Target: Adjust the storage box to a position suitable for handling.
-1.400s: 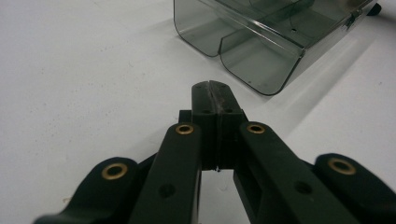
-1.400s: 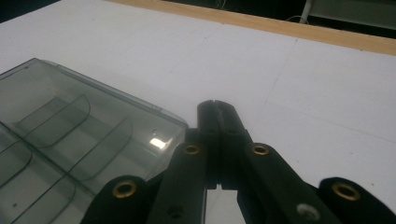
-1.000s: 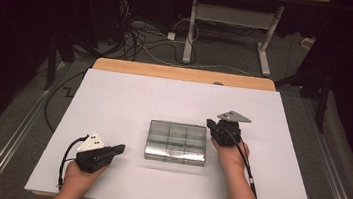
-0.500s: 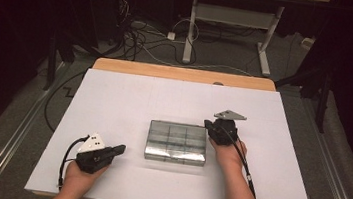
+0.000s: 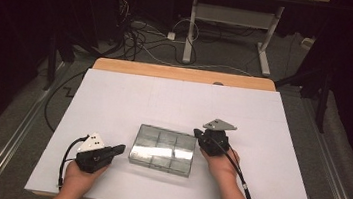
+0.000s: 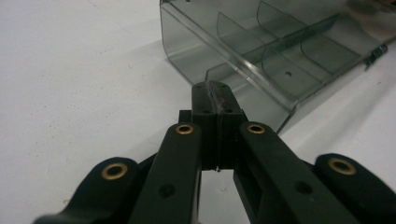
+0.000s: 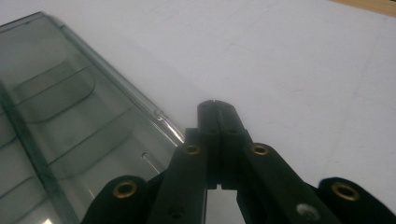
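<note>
A clear smoky plastic box (image 5: 163, 149) with several inner compartments lies shut near the middle of the white table top (image 5: 129, 99). My left gripper (image 5: 119, 149) rests on the table just left of the box, jaws pressed together with nothing between them; in the left gripper view its tips (image 6: 215, 89) point at the box's near corner (image 6: 261, 60). My right gripper (image 5: 197, 131) sits at the box's right edge, also shut and empty. In the right gripper view its tips (image 7: 216, 106) lie beside the lid's rim (image 7: 70, 107).
The white sheet covers a wooden table whose far edge (image 5: 182, 73) shows bare. Beyond it the floor holds tangled cables (image 5: 136, 34) and a white desk frame (image 5: 234, 20). Metal rails (image 5: 14, 136) run along both sides of the table.
The right gripper has shifted slightly left toward the box's right edge. The left gripper and the box have stayed where they were.
</note>
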Motion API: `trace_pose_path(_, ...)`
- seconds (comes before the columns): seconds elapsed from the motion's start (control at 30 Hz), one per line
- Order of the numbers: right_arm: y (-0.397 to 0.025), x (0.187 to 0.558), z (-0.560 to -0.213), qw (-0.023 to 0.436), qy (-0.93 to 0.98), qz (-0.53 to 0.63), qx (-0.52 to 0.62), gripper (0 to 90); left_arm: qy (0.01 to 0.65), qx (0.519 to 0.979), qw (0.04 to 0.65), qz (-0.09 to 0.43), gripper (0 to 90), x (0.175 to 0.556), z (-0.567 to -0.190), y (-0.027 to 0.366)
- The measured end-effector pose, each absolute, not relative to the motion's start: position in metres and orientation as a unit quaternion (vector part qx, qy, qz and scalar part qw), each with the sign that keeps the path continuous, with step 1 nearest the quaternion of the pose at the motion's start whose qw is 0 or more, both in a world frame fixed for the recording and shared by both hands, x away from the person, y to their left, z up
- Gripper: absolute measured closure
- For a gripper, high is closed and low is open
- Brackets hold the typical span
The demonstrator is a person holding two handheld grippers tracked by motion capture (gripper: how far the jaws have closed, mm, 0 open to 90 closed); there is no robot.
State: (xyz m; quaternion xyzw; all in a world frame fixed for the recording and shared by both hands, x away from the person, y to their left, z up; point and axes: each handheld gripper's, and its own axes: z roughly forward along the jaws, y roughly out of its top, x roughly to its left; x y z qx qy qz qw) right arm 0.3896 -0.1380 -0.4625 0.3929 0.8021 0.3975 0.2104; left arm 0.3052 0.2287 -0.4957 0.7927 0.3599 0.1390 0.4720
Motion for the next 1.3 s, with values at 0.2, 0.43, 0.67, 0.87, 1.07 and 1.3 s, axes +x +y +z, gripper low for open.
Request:
trace_pose_path(0.2, -0.131, 0.374, -0.464, 0.215, 0.81, 0.398, 0.374, 90.0, 0.361, 0.791, 0.475, 0.137, 87.7, 0.305, -0.495, 0.23)
trace_pose_path(0.43, -0.151, 0.359, -0.459, 0.212, 0.793, 0.426, 0.381, 90.0, 0.36, 0.796, 0.468, 0.134, 87.7, 0.306, -0.496, 0.228)
trace_pose_path(0.67, -0.18, 0.321, -0.459, 0.215, 0.786, 0.436, 0.381, 90.0, 0.365, 0.794, 0.468, 0.131, 87.7, 0.306, -0.495, 0.229)
trace_pose_path(0.87, -0.197, 0.298, -0.467, 0.215, 0.78, 0.442, 0.388, 90.0, 0.367, 0.794, 0.468, 0.124, 87.7, 0.308, -0.494, 0.228)
trace_pose_path(1.07, -0.205, 0.29, -0.474, 0.212, 0.789, 0.431, 0.383, 90.0, 0.37, 0.8, 0.457, 0.119, 87.7, 0.308, -0.495, 0.224)
trace_pose_path(1.3, -0.211, 0.289, -0.474, 0.21, 0.786, 0.435, 0.386, 90.0, 0.376, 0.803, 0.448, 0.115, 87.8, 0.308, -0.495, 0.22)
